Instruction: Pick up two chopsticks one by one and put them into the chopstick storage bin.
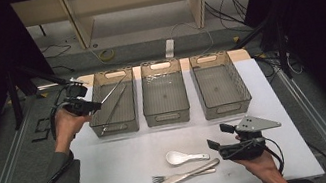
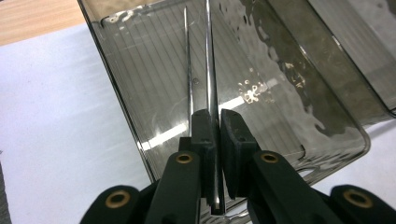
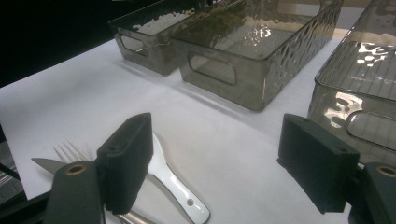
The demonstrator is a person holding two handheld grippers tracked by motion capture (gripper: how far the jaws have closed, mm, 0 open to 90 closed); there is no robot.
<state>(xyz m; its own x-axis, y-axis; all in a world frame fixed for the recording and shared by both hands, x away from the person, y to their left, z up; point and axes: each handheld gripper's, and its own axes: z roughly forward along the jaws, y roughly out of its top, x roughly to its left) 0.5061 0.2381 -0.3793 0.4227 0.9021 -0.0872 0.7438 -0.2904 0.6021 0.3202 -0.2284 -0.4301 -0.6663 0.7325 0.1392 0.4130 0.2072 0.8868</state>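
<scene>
At the left of the high view, your left gripper [image 1: 94, 105] pinches a metal chopstick [image 2: 211, 70] at the leftmost bin's [image 1: 107, 130] rim; a second chopstick [image 2: 188, 70] lies inside. Lower centre, the white spoon [image 1: 183, 157], fork [image 1: 161, 178] and knife [image 1: 186, 174] lie together on the table [image 1: 112, 161]. At lower right, your right gripper [image 1: 218, 137] hangs wide apart, empty, just beside them.

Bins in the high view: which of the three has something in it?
The left bin, beside the left tongs. Two thin metal chopsticks lie across it, pinched by those tongs; the middle bin and right bin look empty.
</scene>
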